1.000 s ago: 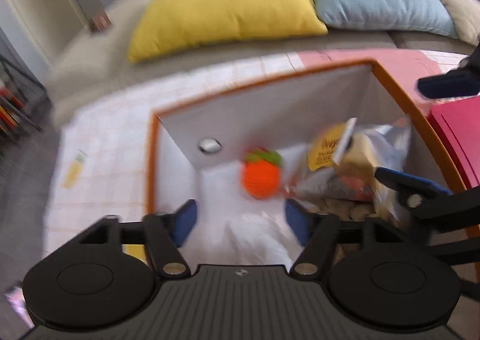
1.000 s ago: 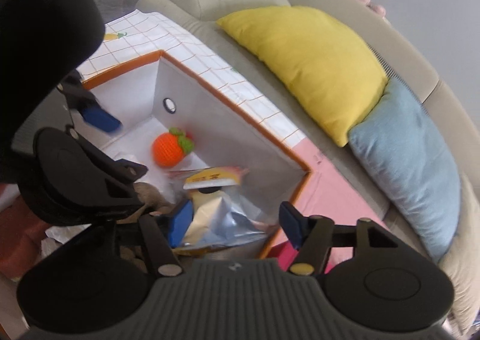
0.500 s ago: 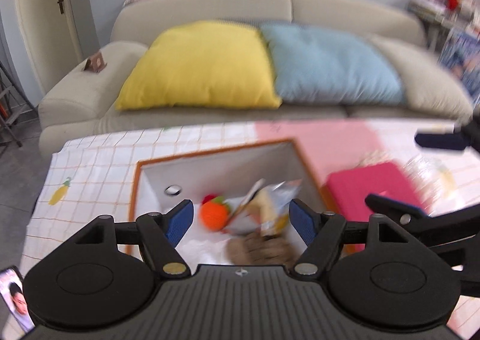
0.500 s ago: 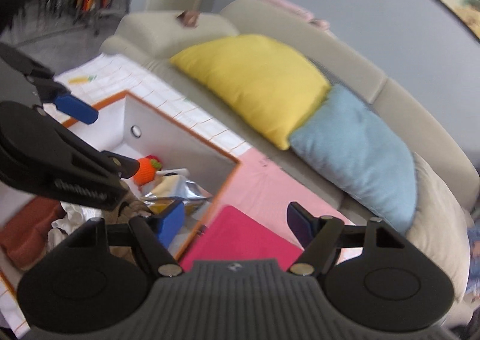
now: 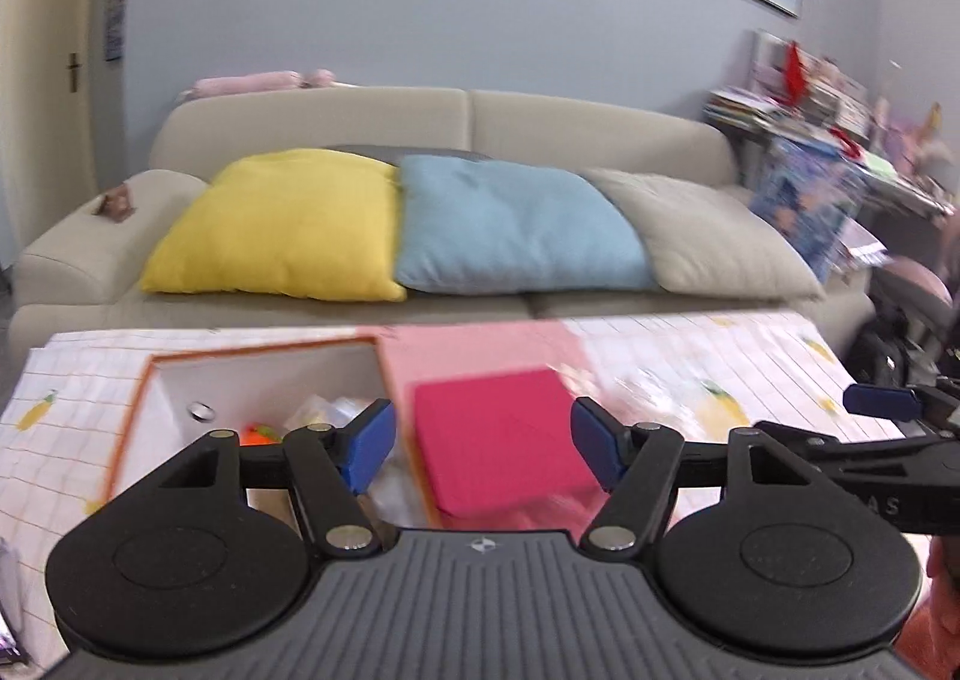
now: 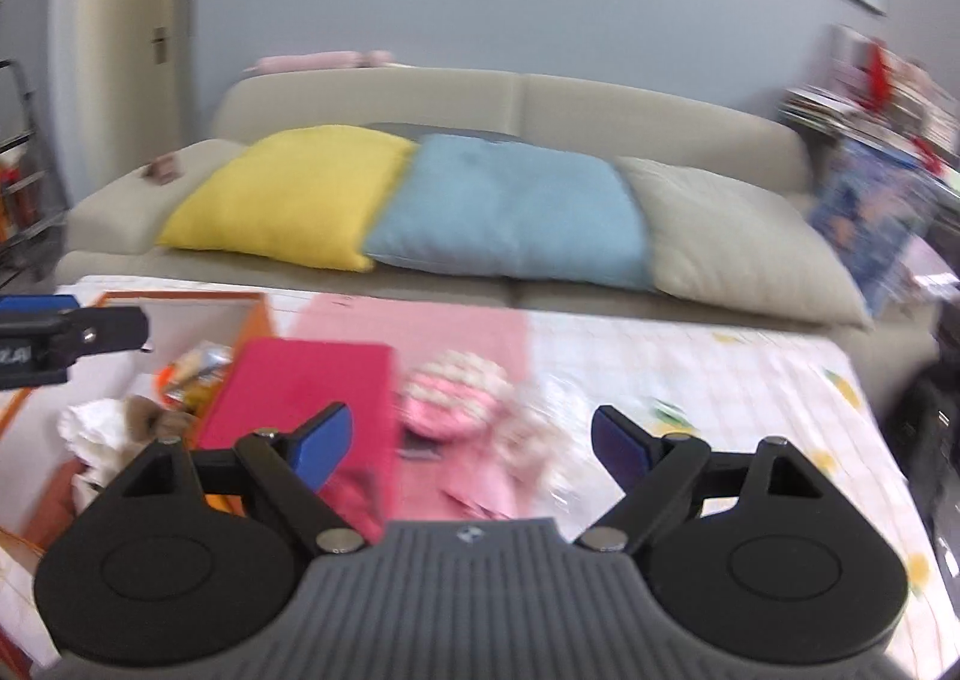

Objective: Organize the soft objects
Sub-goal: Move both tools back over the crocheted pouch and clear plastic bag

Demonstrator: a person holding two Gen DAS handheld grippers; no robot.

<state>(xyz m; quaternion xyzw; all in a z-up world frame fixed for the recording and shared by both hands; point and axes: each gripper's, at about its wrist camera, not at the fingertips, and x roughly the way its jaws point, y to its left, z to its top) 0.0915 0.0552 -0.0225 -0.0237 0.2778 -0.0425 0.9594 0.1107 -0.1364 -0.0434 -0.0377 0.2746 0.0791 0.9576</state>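
A white bin with an orange rim stands on the table at the left and holds an orange plush, a snack bag, white cloth and a brown plush. A magenta folded cloth lies beside it, also in the right wrist view. A pink plush in clear wrap lies to its right. My left gripper is open and empty above the magenta cloth. My right gripper is open and empty above the pink plush.
A beige sofa stands behind the table with a yellow cushion, a blue cushion and a beige cushion. The table has a checked cloth with a pink mat. Cluttered shelves stand at the right.
Both grippers have risen out of the bin and tilted up and to the right, from looking into the bin to facing the sofa. Both stay open and empty.
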